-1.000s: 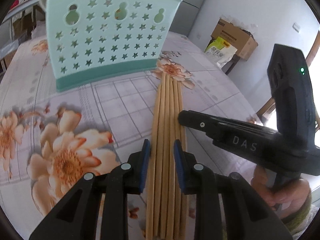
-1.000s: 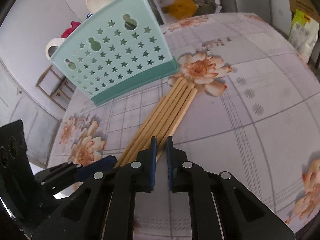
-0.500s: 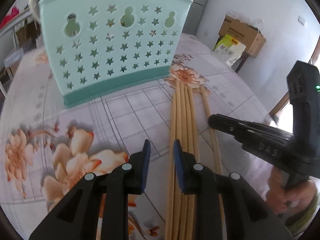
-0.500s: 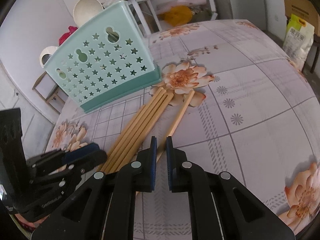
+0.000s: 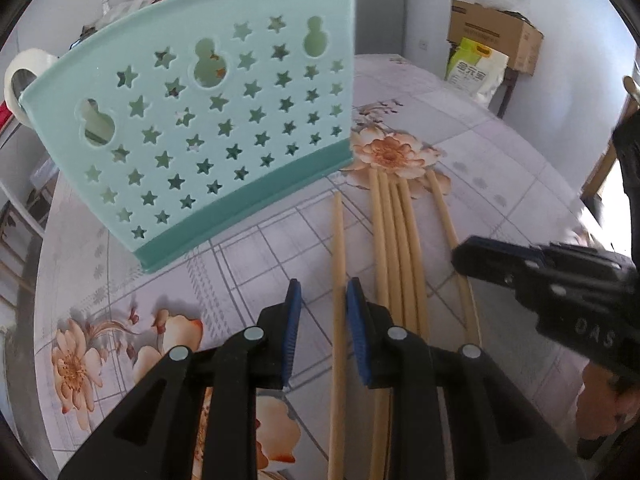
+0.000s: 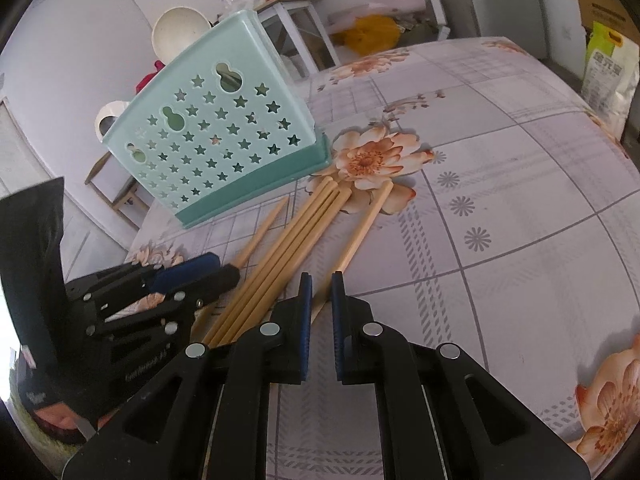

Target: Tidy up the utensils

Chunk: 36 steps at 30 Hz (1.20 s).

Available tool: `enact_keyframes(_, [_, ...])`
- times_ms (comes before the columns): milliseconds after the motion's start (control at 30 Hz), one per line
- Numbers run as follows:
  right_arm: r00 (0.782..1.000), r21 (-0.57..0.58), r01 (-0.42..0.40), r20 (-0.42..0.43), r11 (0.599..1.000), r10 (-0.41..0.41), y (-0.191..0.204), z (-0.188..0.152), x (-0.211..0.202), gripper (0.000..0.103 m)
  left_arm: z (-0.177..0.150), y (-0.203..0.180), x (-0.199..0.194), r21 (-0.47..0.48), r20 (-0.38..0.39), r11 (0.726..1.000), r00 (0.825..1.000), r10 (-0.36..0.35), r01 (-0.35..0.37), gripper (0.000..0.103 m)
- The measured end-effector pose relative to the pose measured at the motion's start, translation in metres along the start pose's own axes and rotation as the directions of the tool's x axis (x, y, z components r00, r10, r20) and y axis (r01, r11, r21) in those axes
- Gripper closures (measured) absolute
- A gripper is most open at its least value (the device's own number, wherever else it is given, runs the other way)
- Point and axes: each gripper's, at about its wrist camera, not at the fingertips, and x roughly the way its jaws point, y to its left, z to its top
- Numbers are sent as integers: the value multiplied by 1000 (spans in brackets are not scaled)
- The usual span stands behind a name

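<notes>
Several wooden chopsticks [image 5: 398,248] lie side by side on the flowered tablecloth [image 5: 280,240] in front of a mint-green holder with star holes [image 5: 208,132]. One chopstick [image 5: 338,264] lies apart on the left, and my left gripper [image 5: 323,292] is open astride it. Another chopstick [image 6: 362,228] lies apart on the right, and my right gripper [image 6: 319,284] has its jaws slightly apart over its near end. The holder also shows in the right wrist view [image 6: 224,148]. The bundle shows there too [image 6: 288,248].
A cardboard box [image 5: 492,36] and a yellow-green bag [image 5: 476,72] stand beyond the table's far right edge. A white bowl [image 6: 180,32] and a small table [image 6: 304,28] stand behind the holder. The right gripper's body [image 5: 560,280] reaches in beside the chopsticks.
One chopstick has been slid out to the left of the bundle and one to the right. My left gripper has opened wider and now straddles the left one. Both grippers have drawn back.
</notes>
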Motion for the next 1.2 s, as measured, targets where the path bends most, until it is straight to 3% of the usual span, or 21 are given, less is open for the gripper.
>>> enact_keyframes(333, [999, 3, -33, 12, 999, 33, -5, -5, -4, 96, 12, -9, 6, 35, -45, 998, 997, 56, -54, 88])
enact_keyframes(633, [996, 21, -88, 10, 996, 87, -13, -5, -3, 97, 22, -15, 12, 8, -93, 997, 993, 79, -79, 88])
enact_keyframes(1200, [991, 34, -135, 15, 990, 134, -20, -7, -5, 97, 43, -35, 27, 25, -112, 992, 985, 129, -127, 88])
